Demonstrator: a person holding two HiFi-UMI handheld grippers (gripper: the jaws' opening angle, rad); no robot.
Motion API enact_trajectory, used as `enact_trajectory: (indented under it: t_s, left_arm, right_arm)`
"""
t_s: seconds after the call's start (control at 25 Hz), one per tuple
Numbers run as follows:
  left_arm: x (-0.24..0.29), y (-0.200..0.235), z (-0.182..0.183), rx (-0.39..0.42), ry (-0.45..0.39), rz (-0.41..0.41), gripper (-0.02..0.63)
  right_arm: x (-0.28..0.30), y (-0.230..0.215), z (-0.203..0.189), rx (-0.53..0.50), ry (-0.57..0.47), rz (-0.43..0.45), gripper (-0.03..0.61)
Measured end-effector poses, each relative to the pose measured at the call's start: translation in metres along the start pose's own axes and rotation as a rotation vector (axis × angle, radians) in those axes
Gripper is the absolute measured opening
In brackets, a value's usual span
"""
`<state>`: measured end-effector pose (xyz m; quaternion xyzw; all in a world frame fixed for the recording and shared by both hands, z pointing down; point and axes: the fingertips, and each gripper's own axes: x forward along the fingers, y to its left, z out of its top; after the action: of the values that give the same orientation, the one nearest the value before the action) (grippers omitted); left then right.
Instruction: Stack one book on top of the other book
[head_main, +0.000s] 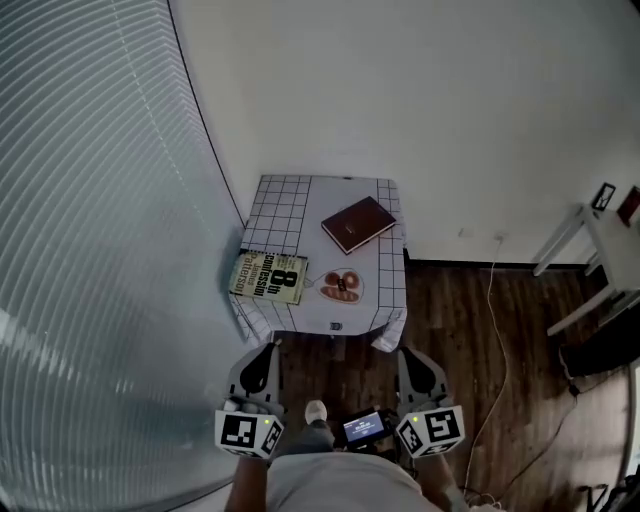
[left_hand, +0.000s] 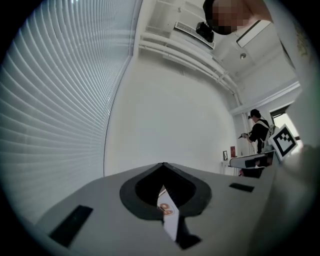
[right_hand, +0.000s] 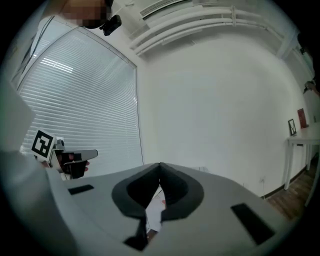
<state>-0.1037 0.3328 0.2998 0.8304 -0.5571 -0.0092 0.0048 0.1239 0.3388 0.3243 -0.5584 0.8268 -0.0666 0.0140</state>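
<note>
A dark red book (head_main: 358, 223) lies at an angle on the far right part of a small table with a checked white cloth (head_main: 283, 197). A second book with a pale yellow and dark cover (head_main: 268, 276) lies at the table's front left, overhanging the edge. Between them, near the front, sits a small dish with red pieces (head_main: 341, 286). My left gripper (head_main: 268, 347) and right gripper (head_main: 408, 353) are held level, short of the table's front edge and apart from both books. Both are shut with nothing in them. In the left gripper view only a sliver of the dish (left_hand: 165, 210) shows behind the shut jaws.
Window blinds (head_main: 90, 230) curve along the left and a white wall (head_main: 420, 100) stands behind the table. A white cable (head_main: 497, 330) trails over the wooden floor (head_main: 470, 320) on the right, near a white stand (head_main: 590, 250). Another person (left_hand: 258, 134) stands far off.
</note>
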Motion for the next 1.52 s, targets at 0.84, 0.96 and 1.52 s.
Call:
enact_trajectory:
  t_s: [0.84,0.96,1.52]
  left_arm:
    - [0.035,-0.019,-0.008,0.027,0.013,-0.032,0.008]
    - [0.052,-0.007,-0.009,0.025,0.019,-0.028,0.008]
    - [0.153,0.068,-0.021,0.039,0.047,-0.029,0.008]
  right_arm:
    - [0.004,-0.039,-0.010,0.007,0.027,-0.073,0.006]
    - [0.022,-0.043,-0.009,0.008,0.031,-0.080,0.006]
    - [0.143,-0.065,-0.005,-0.002,0.070,-0.109,0.006]
